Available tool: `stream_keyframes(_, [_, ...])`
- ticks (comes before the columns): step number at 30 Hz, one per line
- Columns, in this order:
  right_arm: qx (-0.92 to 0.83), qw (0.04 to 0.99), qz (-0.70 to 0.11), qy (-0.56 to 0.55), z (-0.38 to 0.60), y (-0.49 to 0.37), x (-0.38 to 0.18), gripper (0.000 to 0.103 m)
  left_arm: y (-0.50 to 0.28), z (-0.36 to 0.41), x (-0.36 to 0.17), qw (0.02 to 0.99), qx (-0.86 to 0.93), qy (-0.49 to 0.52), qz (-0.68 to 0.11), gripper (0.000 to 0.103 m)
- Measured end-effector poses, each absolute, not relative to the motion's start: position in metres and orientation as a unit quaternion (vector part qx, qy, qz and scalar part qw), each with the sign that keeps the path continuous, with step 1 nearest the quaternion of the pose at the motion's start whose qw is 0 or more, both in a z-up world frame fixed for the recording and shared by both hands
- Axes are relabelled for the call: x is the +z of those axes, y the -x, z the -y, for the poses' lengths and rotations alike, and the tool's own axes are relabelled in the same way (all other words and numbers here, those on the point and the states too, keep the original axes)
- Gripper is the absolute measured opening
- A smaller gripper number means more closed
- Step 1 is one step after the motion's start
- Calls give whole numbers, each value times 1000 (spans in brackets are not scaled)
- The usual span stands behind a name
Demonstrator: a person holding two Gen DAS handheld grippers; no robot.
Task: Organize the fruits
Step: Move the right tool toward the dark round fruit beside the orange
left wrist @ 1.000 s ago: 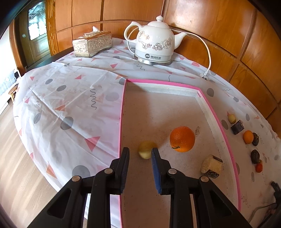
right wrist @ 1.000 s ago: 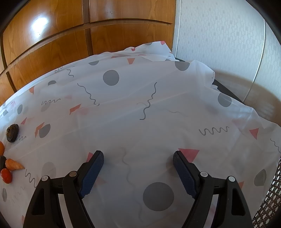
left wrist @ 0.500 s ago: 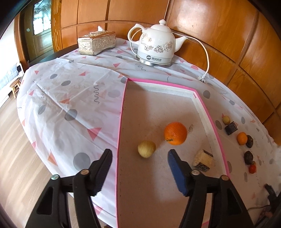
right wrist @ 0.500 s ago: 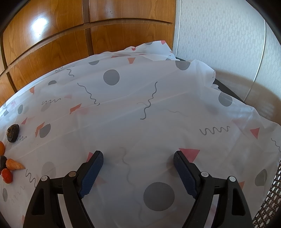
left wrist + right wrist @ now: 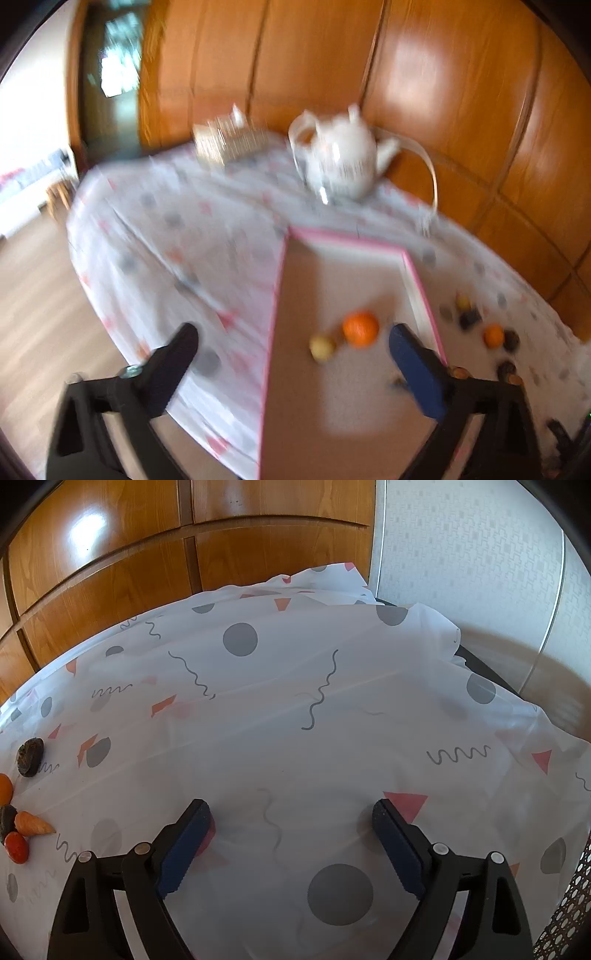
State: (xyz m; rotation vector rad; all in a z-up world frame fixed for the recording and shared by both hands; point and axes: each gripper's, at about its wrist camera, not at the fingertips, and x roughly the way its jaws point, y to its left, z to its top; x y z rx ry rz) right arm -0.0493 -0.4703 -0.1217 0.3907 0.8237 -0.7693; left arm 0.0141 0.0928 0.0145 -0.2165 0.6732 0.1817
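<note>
Left gripper (image 5: 291,339) now opening, pale fruit (image 5: 322,346) released onto tray (image 5: 421,288)

opening right tool (image 5: 291,823), empty, over tablecloth (image 5: 332,701)

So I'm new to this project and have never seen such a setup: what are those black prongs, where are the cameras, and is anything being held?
The prongs are two-finger grippers that a person carries, one per hand, each with a camera looking along its fingers. The blurred picture is from the left gripper: its jaws are opening, empty, above a pink-rimmed tray holding a round orange fruit and a small yellow fruit. The right gripper is opening too, with only the patterned white tablecloth between its fingers.
</note>
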Motion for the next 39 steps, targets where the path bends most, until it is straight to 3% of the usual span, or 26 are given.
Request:
stream_keyframes(3, [-363,827,-388,-184,469,51,-122,91,-8,-90,24,944,113,86,-297,103])
stream_keyframes(22, [-350,820,-415,-181,463,39,-116,90,-14,-72,-9,924,71,77,-369,103])
stream_keyframes(25, [-319,829,-425,-176,456,28,-113,85,-15,-73,-11,921,62,84,-376,103])
stream_keyframes(39, [-179,868,-443,-131,389,-63,-96,82,-12,-103,-15,911,125,113,-377,103])
